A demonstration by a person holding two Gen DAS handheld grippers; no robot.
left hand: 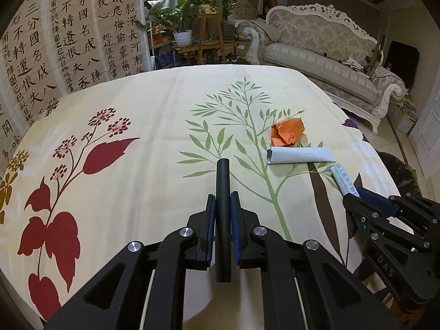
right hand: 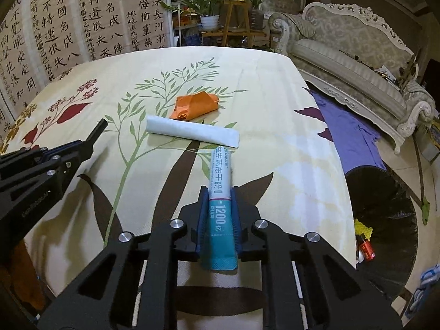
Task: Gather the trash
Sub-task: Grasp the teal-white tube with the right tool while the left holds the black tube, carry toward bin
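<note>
Over floral tablecloth [left hand: 137, 104] — left gripper [left hand: 222, 209] clamps black tube [left hand: 222, 192]; right gripper [right hand: 220, 206] clamps teal-white sachet [right hand: 221, 192].

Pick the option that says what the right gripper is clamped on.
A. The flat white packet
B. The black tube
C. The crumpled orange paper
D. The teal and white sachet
D: in the right wrist view the right gripper has its blue pads closed on the teal and white sachet, while the orange paper and white packet lie loose on the tablecloth.
</note>
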